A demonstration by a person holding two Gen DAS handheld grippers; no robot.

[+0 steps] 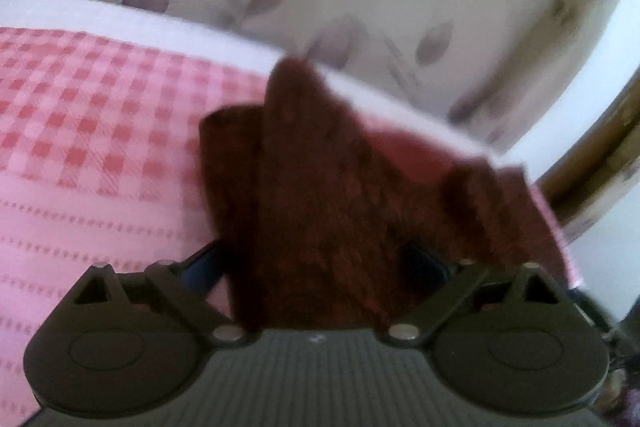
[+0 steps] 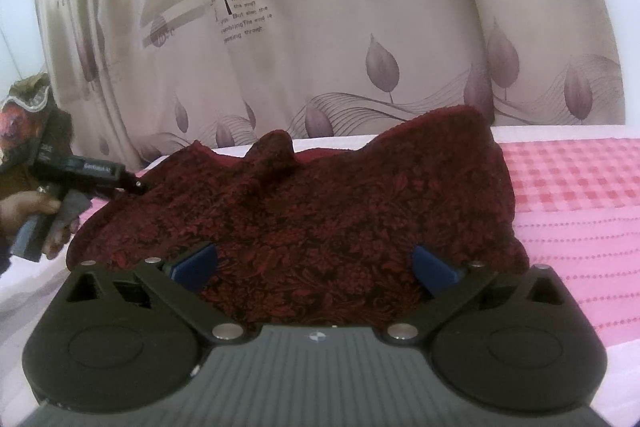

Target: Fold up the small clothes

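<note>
A dark red garment (image 2: 320, 211) with a black floral pattern lies rumpled on the pink checked bedspread (image 2: 580, 187), bunched into a ridge near the bed's far edge.

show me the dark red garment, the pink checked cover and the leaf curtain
dark red garment (image 2: 340, 211), right wrist view, middle of the patterned cloth
pink checked cover (image 2: 580, 179), right wrist view, bare checked patch right of the garment
leaf curtain (image 2: 360, 27), right wrist view, plain stretch under the word love

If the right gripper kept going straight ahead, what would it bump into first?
Probably the dark red cloth: it lies right ahead between the right gripper's open jaws, on the pink bed cover. The curtain hangs farther back.
</note>
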